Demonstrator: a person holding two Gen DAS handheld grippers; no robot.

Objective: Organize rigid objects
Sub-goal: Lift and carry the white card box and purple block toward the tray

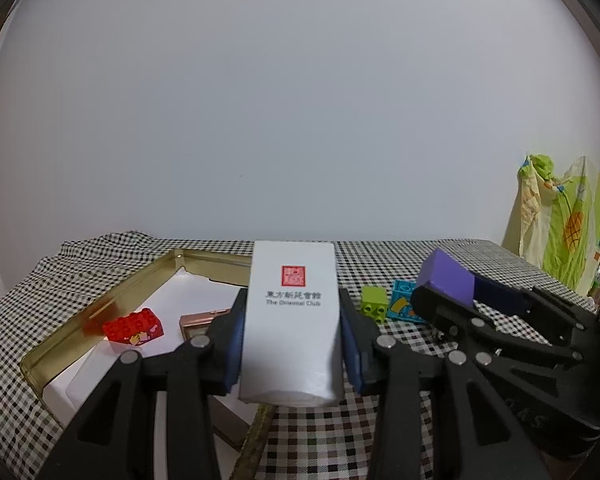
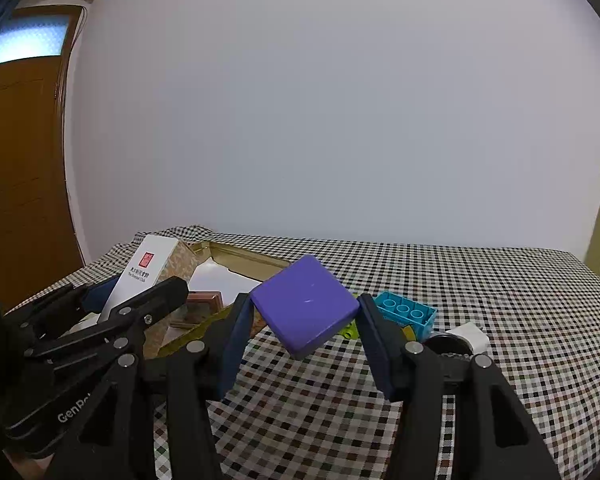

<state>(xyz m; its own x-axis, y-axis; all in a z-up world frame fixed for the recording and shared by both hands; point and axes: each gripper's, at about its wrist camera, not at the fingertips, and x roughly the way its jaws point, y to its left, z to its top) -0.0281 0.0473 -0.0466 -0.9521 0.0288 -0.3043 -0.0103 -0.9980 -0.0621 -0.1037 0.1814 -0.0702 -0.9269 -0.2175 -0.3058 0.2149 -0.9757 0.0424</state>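
Note:
My left gripper [image 1: 292,320] is shut on a tall white carton [image 1: 293,320] with a red seal, held above the near right edge of a gold tin tray [image 1: 112,296]. The carton also shows in the right wrist view [image 2: 144,276]. My right gripper [image 2: 305,308] is shut on a flat purple square box [image 2: 306,306], held tilted above the checked cloth; it shows in the left wrist view [image 1: 446,282] to the right. A red toy brick [image 1: 134,326] and a copper-coloured box [image 1: 198,322] lie in the tray.
A lime green brick [image 1: 374,306] and a cyan brick [image 1: 402,304] lie on the checked tablecloth [image 2: 500,304] between the grippers. A round black item [image 2: 446,346] and a small white item [image 2: 474,334] sit behind the right finger. A patterned bag [image 1: 560,224] stands at the far right.

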